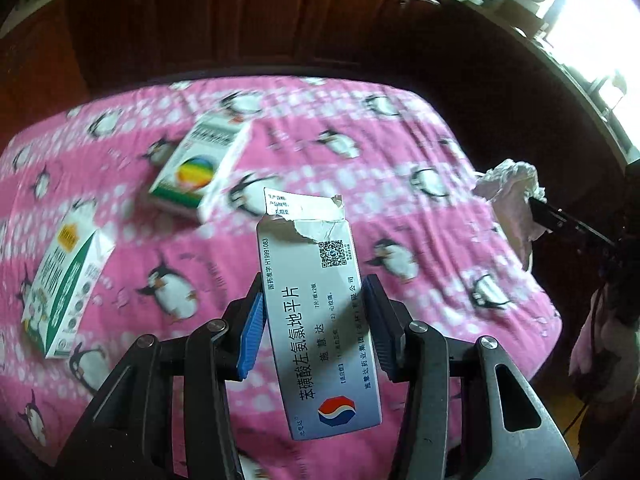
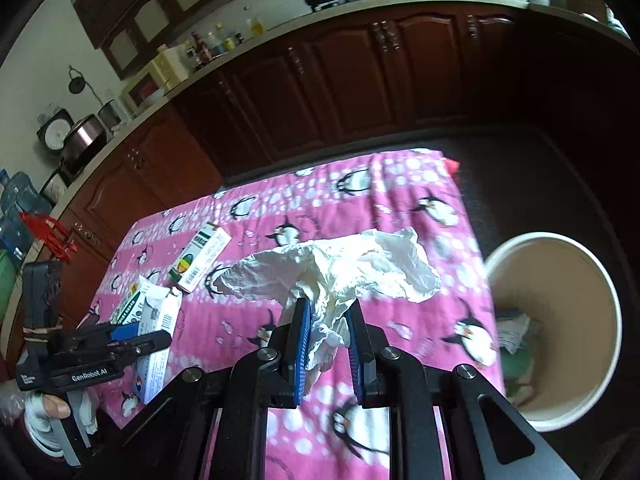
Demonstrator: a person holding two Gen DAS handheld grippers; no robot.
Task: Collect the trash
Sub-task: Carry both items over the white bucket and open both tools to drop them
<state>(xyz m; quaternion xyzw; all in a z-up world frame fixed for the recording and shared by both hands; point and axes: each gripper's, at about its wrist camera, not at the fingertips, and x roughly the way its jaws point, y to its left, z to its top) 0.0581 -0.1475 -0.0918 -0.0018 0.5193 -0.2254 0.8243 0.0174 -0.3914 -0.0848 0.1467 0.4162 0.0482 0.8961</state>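
Pointing away lengthwise, torn end far, medicine box [image 1: 316, 312]

white medicine box [image 1: 320, 320]: "苯磺酸左氨氯地平片", "国药准字 H19991083", QR code | left gripper [image 2: 156, 340] body: "GenRobot.AI"

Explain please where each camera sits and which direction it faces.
Left wrist: sits on the left gripper, looking down over its fingers, shut on a torn medicine box, across the pink penguin cloth.
Right wrist: sits on the right gripper, shut on a crumpled tissue, facing the cabinets; a gloved hand shows.
Shared: cloth, tissue, boxes.
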